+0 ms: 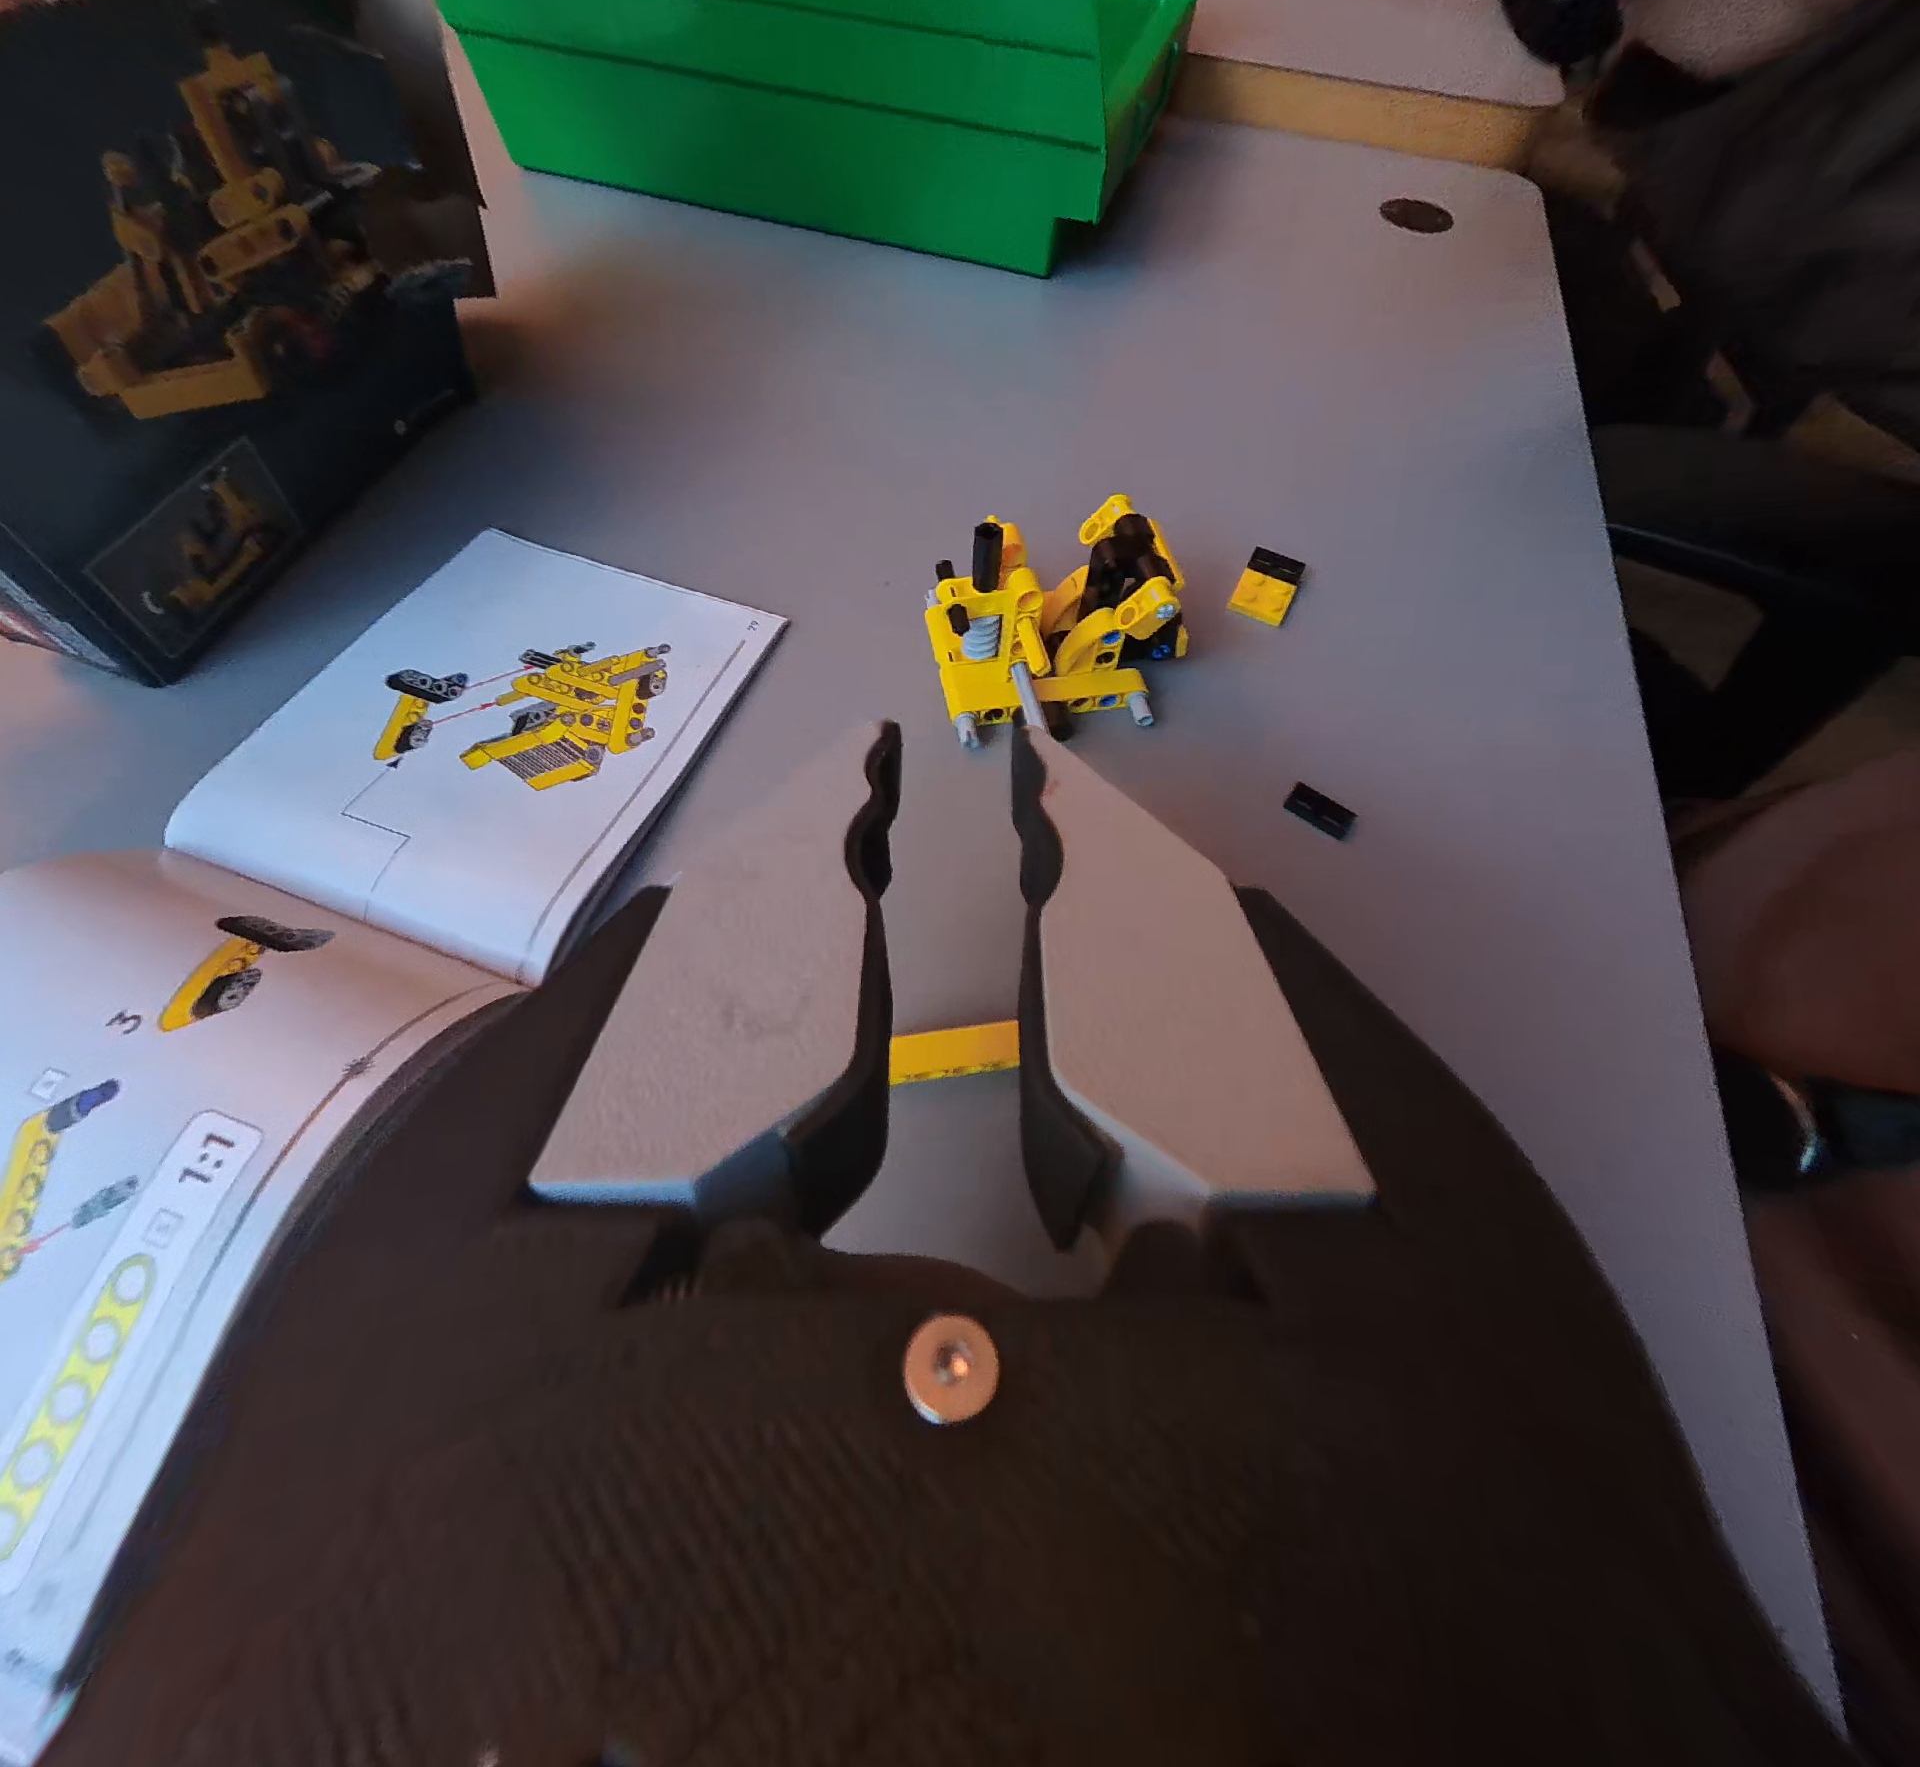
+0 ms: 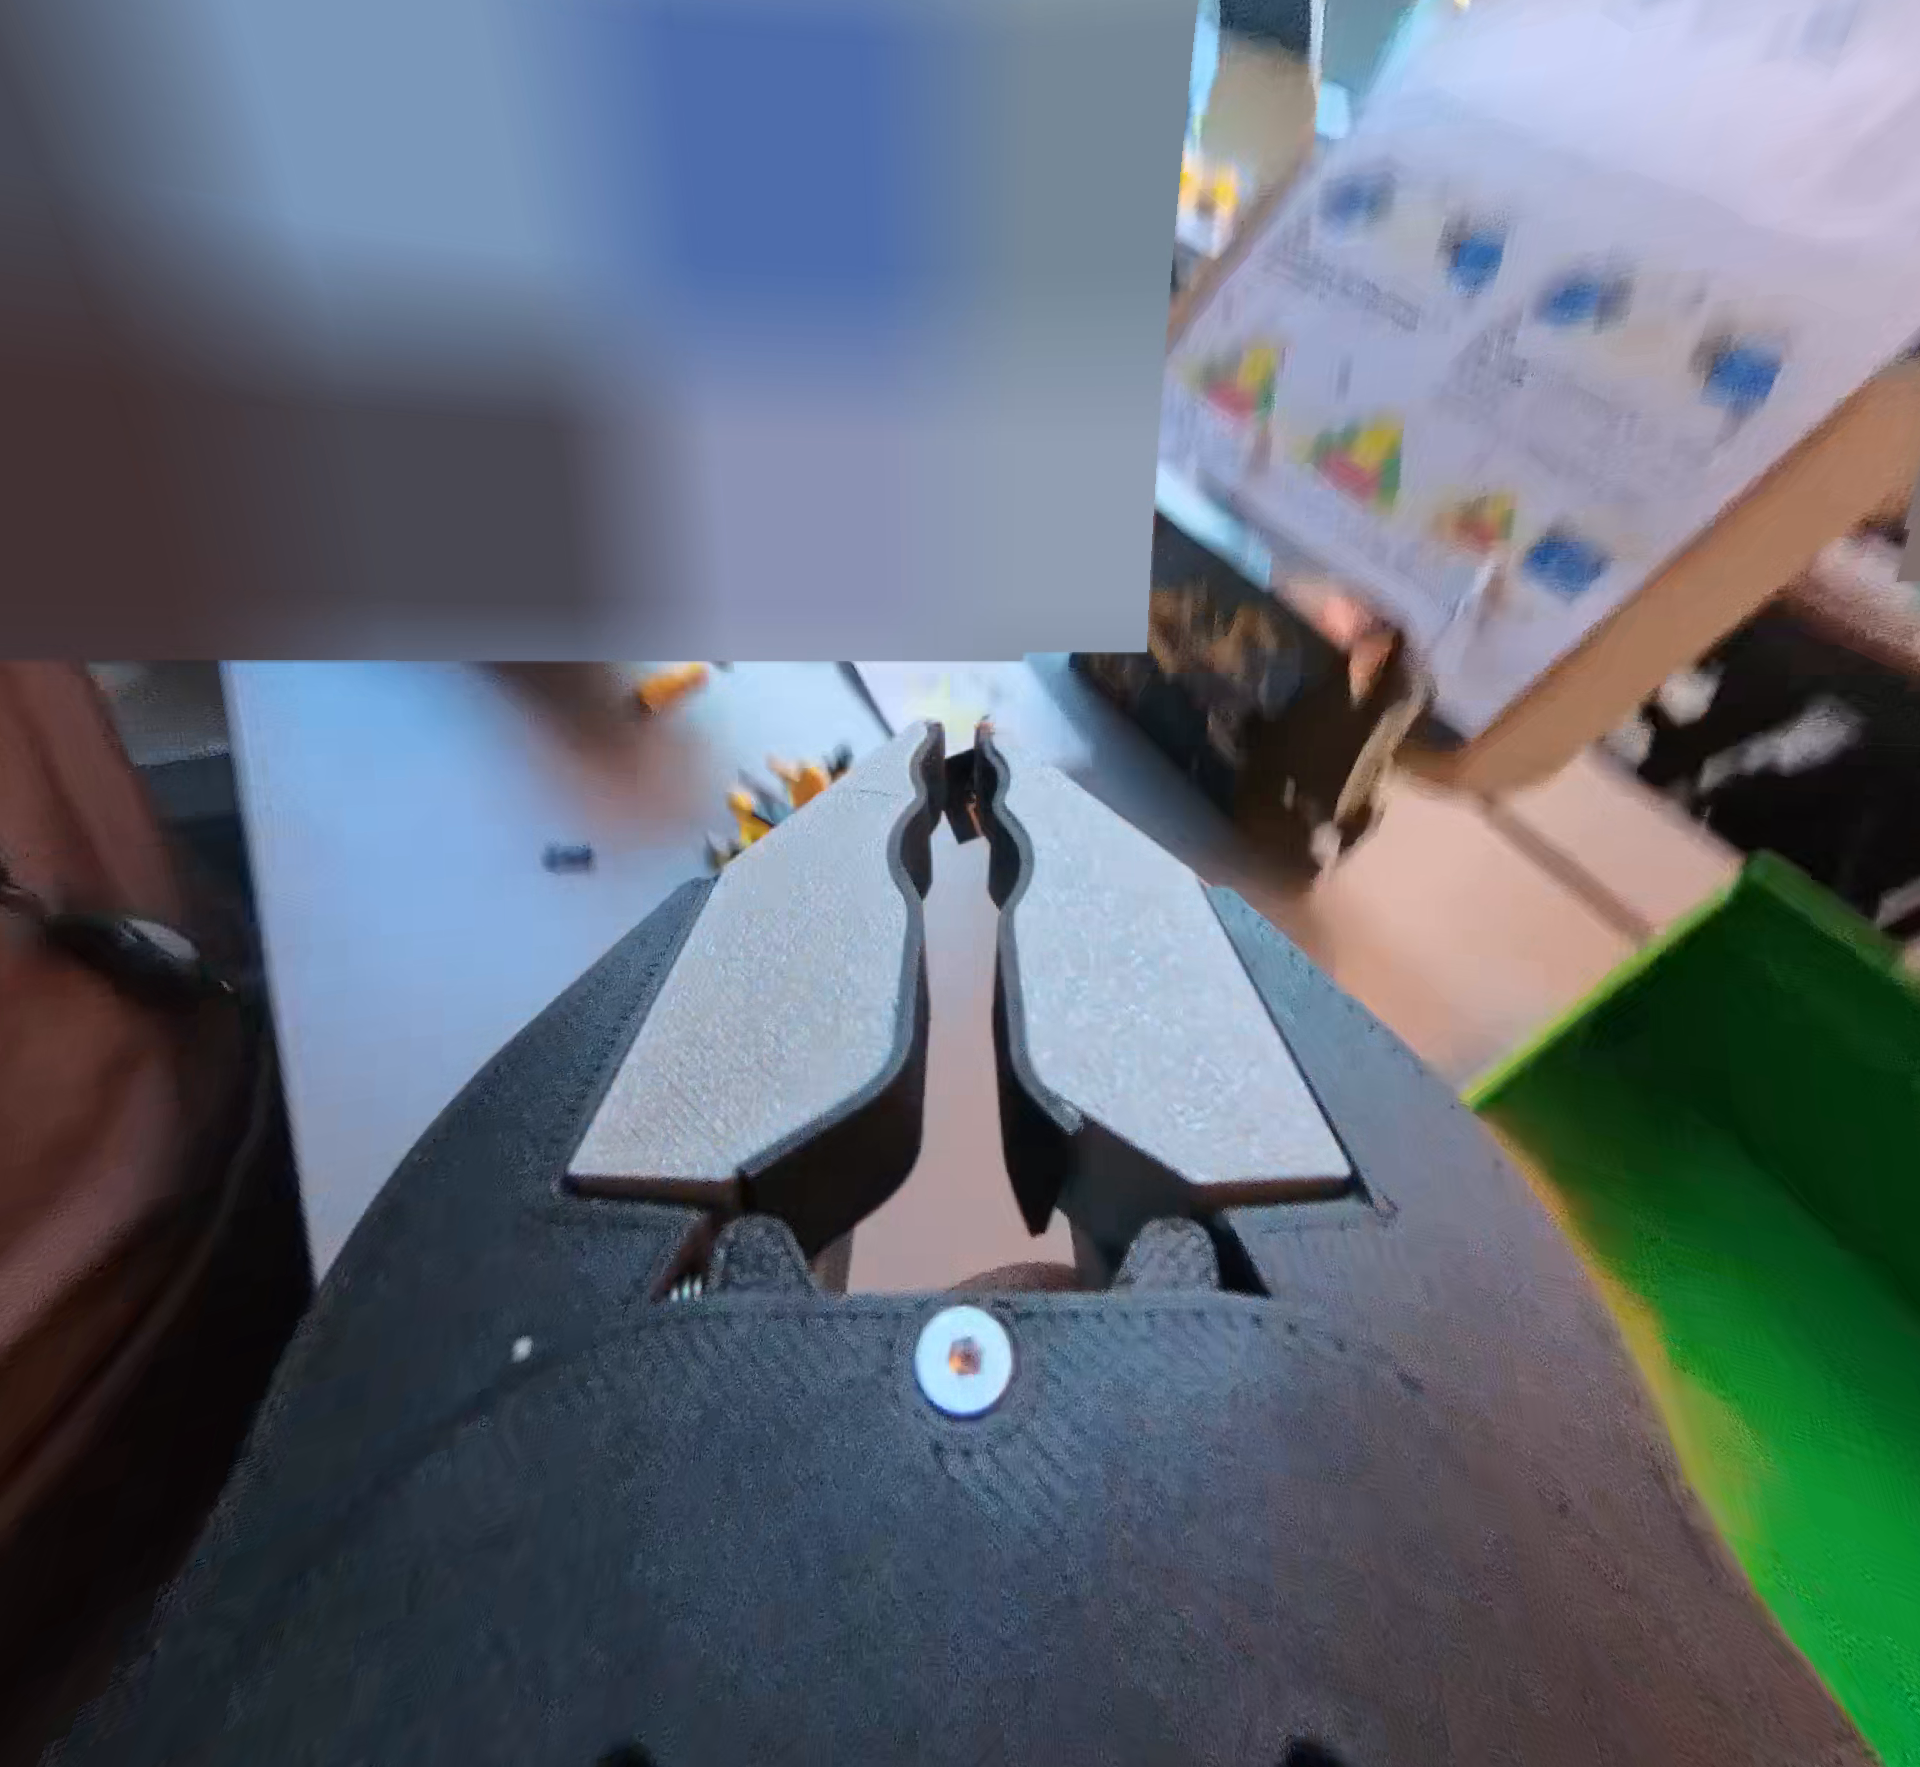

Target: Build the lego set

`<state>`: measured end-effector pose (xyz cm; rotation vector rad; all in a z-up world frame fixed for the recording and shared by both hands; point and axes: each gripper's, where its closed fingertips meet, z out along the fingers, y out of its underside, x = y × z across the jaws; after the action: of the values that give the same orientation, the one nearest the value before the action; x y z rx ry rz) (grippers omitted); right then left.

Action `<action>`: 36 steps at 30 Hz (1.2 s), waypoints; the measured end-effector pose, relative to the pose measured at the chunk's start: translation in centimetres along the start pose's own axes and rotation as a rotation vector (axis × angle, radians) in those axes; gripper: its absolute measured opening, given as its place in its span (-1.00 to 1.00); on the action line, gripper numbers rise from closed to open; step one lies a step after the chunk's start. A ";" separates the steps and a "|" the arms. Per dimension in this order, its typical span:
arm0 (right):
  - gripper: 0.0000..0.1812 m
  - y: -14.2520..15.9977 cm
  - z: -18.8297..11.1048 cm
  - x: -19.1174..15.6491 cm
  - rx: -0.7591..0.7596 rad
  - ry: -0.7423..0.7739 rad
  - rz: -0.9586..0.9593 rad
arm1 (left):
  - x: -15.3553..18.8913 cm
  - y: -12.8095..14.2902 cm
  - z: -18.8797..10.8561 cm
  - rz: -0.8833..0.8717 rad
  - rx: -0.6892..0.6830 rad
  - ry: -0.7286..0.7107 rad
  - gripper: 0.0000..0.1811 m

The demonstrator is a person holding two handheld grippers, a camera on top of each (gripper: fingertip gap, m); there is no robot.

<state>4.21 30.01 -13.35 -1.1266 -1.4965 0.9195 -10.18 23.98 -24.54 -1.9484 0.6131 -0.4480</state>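
Assembly under way: your left gripper hangs empty, jaws parted a little, just short of the half-built yellow model on the grey table. Your right gripper is raised off the table, pinching a small dark piece at its tips. A yellow-and-black plate and a black plate lie loose beside the model; the open instruction booklet sits left. Next, you likely steady the model and seat the piece squarely.
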 end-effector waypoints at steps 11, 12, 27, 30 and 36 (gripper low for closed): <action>0.08 5.4 0.3 4.6 -0.203 0.180 0.020 | 0.8 0.7 0.5 0.013 -0.048 0.040 -0.84; 0.05 6.5 0.1 5.1 -0.241 0.184 0.067 | 0.8 0.7 0.5 0.017 -0.048 0.038 -0.84; 0.37 9.9 -0.9 2.6 -0.324 0.116 0.381 | 0.8 1.0 0.7 0.018 -0.072 0.036 -0.83; 0.37 8.6 0.6 -0.1 -0.315 0.015 0.366 | 0.7 1.0 0.7 0.013 -0.068 0.041 -0.83; 0.41 6.7 3.9 -3.9 -0.313 -0.022 0.255 | 0.9 1.0 0.7 0.029 -0.070 0.036 -0.82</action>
<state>1.92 28.06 -21.55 -1.5678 -1.5751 0.8884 -9.34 23.60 -25.68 -1.9984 0.6874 -0.4493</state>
